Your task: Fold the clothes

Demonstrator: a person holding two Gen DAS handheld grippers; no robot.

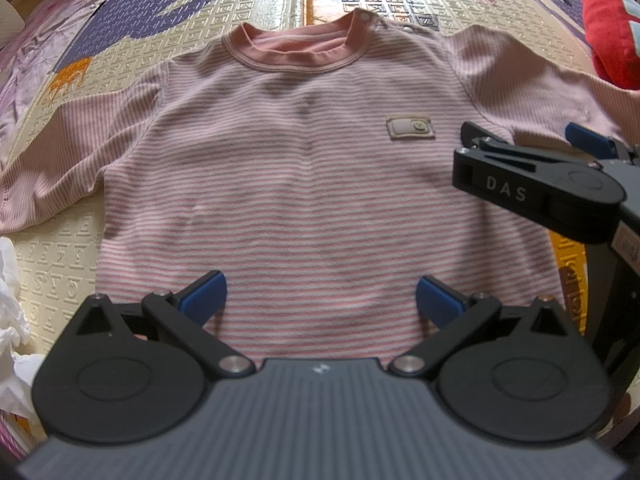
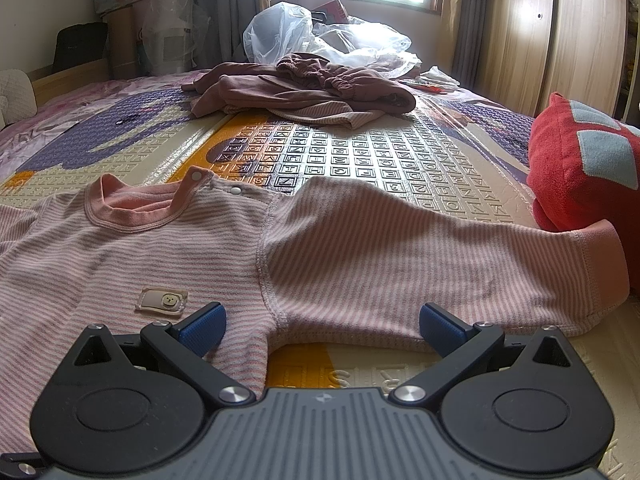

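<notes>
Pink striped long-sleeved shirt [image 1: 304,184]: spread flat, front up, on a letter-embossed play mat [image 1: 260,4]; both cuffs cut off in the left wrist view, hem hidden behind the left claw [image 1: 321,294], which hovers over the lower front with jaws wide, holding nothing. Right claw [image 2: 322,322]: jaws wide, empty, above the shirt's armpit; seen side-on at the right edge of the left wrist view [image 1: 532,168], partly cut off. Right wrist view only: one full sleeve with pink cuff [image 2: 600,256], pile of brownish clothes [image 2: 304,88], plastic bags [image 2: 320,36], window. Red cushion [image 2: 580,168]: partly cropped in both views. Chest patch [image 1: 411,127]: motif too small to read.
</notes>
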